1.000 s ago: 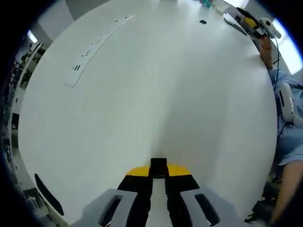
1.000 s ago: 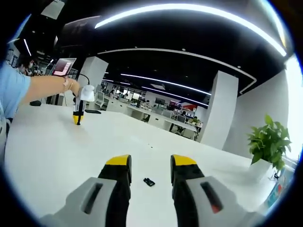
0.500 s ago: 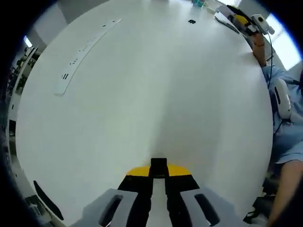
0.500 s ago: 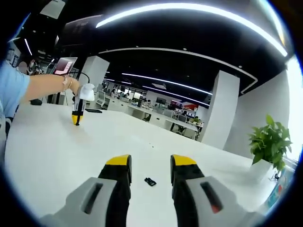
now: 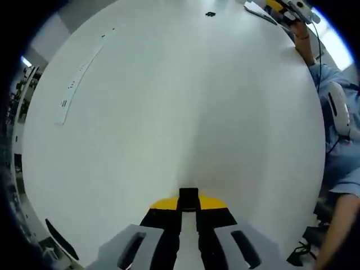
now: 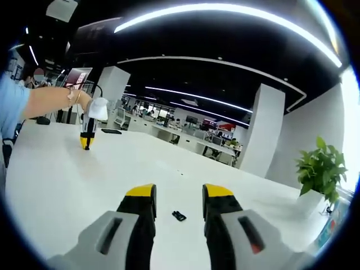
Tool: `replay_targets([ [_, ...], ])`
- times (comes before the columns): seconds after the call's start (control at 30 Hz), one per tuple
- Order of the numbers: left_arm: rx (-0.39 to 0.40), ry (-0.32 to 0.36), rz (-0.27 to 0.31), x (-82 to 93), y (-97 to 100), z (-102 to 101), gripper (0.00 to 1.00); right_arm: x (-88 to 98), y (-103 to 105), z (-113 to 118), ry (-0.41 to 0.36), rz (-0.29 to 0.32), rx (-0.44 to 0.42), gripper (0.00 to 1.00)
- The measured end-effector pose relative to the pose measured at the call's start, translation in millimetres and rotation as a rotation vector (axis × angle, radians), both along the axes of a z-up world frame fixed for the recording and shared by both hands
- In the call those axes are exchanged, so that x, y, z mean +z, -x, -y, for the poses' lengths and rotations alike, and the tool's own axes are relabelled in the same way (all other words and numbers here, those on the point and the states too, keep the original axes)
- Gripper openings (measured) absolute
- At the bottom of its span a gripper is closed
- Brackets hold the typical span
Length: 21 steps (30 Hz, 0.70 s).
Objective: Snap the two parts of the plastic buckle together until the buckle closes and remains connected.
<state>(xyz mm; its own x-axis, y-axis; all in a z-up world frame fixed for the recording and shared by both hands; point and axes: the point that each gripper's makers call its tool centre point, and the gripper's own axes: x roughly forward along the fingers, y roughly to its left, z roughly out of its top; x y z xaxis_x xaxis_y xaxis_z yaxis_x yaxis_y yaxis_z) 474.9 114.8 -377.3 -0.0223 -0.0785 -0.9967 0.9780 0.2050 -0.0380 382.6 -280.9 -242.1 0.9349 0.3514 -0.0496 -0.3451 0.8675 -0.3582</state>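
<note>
Since a second ago my left tool [image 5: 188,216] has lifted and swung, so that in the left gripper view the far buckle piece [image 5: 210,14] sits nearer the top edge; in the right gripper view the left tool [image 6: 86,138] has drifted toward the left edge, while the right tool's own picture is unchanged. Left tool: jaws pressed close on a small black block, which I take to be one buckle half [image 5: 188,198], held clear above the white counter [image 5: 169,112]. Far buckle piece: lying loose on the counter, well apart from the left tool, straight ahead and slightly right of its line. Right tool [image 6: 179,197]: jaws spread, holding nothing, with that same loose piece [image 6: 178,215] resting on the counter between and just beyond its tips, long axis slanting across the jaw gap. Nearer hand, by my judgement: the right, which needs only to come down and close.
</note>
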Motion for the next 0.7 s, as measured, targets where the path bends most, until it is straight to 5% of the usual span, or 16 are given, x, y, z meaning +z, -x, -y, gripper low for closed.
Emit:
replay_targets([
  [0.7,-0.020,-0.039,-0.001,-1.7,44.2,3.6,0.08,-1.5,-1.0,-2.0,0.005,0.000,0.001,0.32],
])
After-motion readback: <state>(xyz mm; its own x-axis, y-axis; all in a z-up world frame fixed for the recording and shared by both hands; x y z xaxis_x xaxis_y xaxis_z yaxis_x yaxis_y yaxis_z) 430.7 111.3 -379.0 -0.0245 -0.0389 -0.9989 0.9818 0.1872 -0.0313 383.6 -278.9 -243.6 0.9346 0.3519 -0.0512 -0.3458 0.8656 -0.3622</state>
